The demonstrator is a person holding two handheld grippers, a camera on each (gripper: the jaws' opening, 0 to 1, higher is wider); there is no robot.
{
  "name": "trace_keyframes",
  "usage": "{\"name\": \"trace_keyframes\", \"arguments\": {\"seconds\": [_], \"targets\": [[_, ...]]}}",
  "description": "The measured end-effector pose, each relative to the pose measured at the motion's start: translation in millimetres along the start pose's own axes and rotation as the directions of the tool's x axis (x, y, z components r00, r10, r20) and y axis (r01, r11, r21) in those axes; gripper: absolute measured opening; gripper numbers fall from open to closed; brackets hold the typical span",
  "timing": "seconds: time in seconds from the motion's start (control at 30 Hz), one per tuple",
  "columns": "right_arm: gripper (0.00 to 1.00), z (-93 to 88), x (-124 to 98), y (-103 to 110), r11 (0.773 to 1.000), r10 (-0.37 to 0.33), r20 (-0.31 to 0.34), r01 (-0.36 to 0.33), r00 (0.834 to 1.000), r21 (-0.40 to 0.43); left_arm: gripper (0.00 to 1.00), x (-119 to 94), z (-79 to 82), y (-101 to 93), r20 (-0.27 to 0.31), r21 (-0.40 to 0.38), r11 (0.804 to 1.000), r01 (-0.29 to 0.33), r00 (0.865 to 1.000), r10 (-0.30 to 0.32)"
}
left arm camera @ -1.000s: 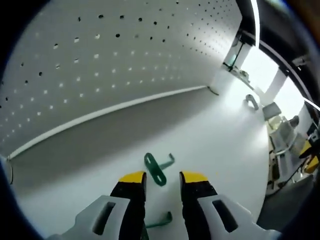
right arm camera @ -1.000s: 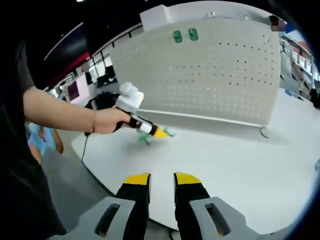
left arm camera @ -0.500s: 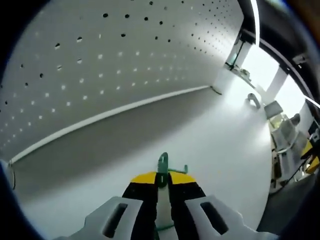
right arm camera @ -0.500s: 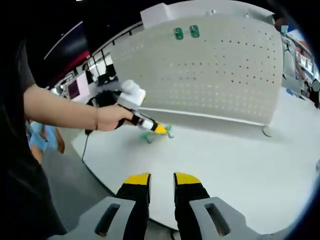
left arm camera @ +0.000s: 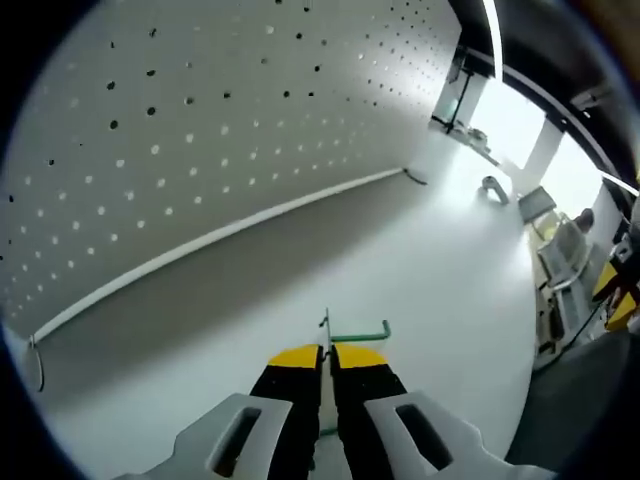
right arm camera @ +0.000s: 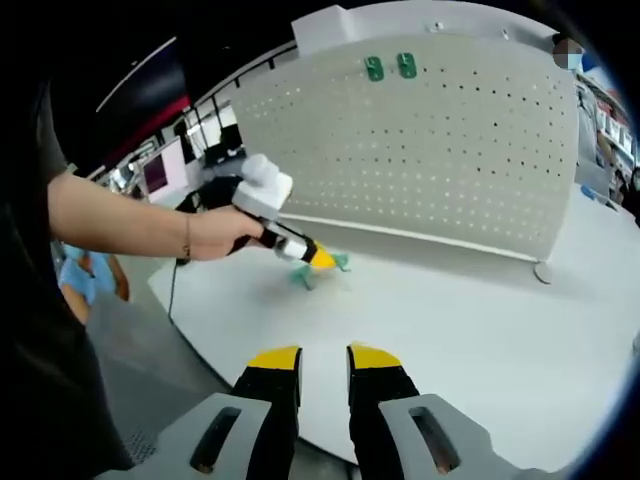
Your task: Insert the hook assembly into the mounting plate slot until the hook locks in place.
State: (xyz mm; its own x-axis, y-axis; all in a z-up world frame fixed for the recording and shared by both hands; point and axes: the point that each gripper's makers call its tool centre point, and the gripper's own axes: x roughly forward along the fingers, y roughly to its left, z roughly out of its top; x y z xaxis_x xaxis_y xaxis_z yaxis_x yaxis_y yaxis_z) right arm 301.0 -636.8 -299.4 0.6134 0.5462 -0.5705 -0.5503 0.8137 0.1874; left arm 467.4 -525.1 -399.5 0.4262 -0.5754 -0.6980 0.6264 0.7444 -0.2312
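In the left gripper view the left gripper [left arm camera: 326, 352] has its yellow-tipped jaws pinched together on the green hook [left arm camera: 352, 331], whose wire arm juts toward 3 o'clock just past the tips, above the white table [left arm camera: 440, 270]; the pegboard [left arm camera: 200, 130] rises from 9 to 1 o'clock. In the right gripper view the right gripper [right arm camera: 323, 356] hangs at 6 o'clock with jaws slightly parted and holding nothing; a hand [right arm camera: 215, 234] at 9 o'clock grips the left gripper, another green hook [right arm camera: 303, 279] lies beneath its tip, and two green plates [right arm camera: 389, 67] sit on the pegboard at 12 o'clock.
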Motion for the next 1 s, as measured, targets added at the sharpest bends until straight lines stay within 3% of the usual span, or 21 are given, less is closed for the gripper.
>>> {"name": "trace_keyframes", "arguments": {"seconds": [0.3,0.6,0.87,1.0], "targets": [[0.16,9.2,2.0,12.8,0.999,0.027,0.015,-0.027,1.0,-0.033,0.03,-30.0,5.2,-14.3,0.041,-0.016,1.0,0.021,0.999,-0.02],[0.16,23.4,5.6,33.5,0.992,0.076,0.027,-0.073,0.997,-0.098,0.03,-82.6,3.2,-27.9,0.109,-0.05,0.999,0.02,0.994,-0.014],[0.16,27.7,3.1,51.2,0.987,0.102,0.032,-0.097,0.994,-0.128,0.03,-127.7,-18.1,-36.6,0.145,-0.081,0.997,-0.007,0.989,0.019],[0.16,26.4,0.8,58.4,0.985,0.11,0.036,-0.104,0.993,-0.136,0.03,-139.8,-30.9,-42.4,0.143,-0.094,0.995,-0.012,0.989,0.025]]}}
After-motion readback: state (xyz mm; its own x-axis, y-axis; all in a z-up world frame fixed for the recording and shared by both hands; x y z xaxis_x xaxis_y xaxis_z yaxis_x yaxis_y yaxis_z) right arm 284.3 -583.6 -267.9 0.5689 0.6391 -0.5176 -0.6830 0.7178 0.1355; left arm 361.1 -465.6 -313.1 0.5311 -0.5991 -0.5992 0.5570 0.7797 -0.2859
